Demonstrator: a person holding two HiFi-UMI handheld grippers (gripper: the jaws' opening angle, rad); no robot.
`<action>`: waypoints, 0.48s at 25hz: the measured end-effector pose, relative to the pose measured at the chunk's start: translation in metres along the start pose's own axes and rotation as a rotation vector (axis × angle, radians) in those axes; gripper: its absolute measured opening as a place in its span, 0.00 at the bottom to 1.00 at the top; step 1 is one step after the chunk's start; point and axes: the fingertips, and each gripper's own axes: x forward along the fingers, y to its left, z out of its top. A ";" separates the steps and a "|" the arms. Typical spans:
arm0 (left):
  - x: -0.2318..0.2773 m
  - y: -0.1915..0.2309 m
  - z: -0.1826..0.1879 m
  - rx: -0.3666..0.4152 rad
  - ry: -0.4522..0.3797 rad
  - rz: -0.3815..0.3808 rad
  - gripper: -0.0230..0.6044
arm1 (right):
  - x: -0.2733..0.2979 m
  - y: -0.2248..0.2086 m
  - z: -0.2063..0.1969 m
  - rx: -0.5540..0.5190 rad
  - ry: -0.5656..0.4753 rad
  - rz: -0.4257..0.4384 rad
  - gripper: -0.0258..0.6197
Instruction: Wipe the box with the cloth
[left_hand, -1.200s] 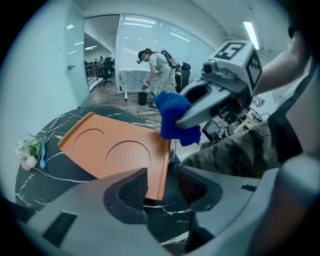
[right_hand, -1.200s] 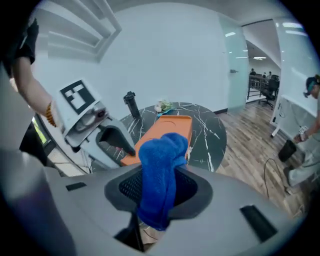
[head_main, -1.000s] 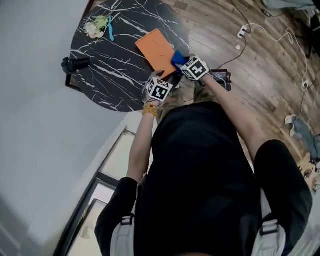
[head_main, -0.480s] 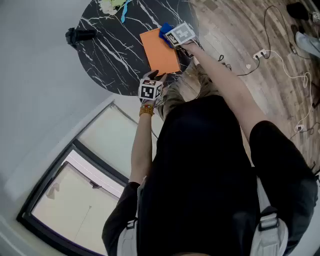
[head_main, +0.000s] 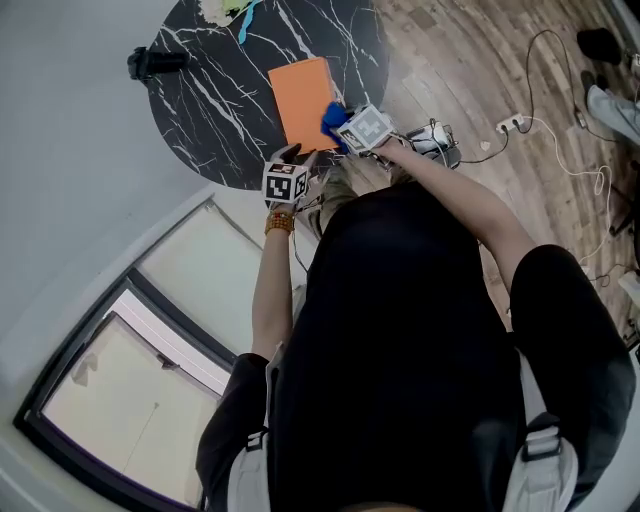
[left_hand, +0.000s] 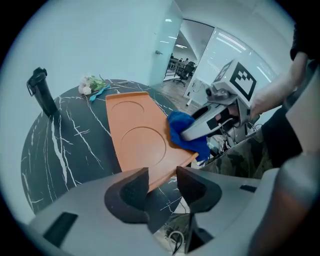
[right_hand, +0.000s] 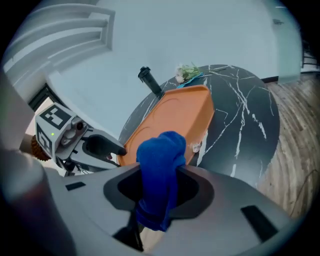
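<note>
Flat orange box (head_main: 303, 100), two round recesses in its top, lies on the dark marbled counter (head_main: 220, 90) by the near edge. Bunched blue cloth (right_hand: 161, 160), pinched in the right hand-held gripper (right_hand: 159, 192), sits at its near corner

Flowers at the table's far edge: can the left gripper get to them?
Probably yes. The left gripper has open jaws, and only the flat box and bare table lie between it and the flowers, though they're far.
</note>
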 end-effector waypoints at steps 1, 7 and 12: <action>-0.001 -0.001 -0.001 0.001 0.001 0.001 0.32 | 0.000 0.003 -0.003 -0.020 0.029 0.021 0.22; 0.001 -0.005 0.002 0.021 0.022 -0.014 0.32 | 0.009 -0.078 0.093 0.044 -0.087 -0.056 0.22; 0.002 -0.003 0.005 -0.021 0.022 -0.006 0.32 | 0.012 -0.095 0.140 0.053 -0.019 -0.034 0.22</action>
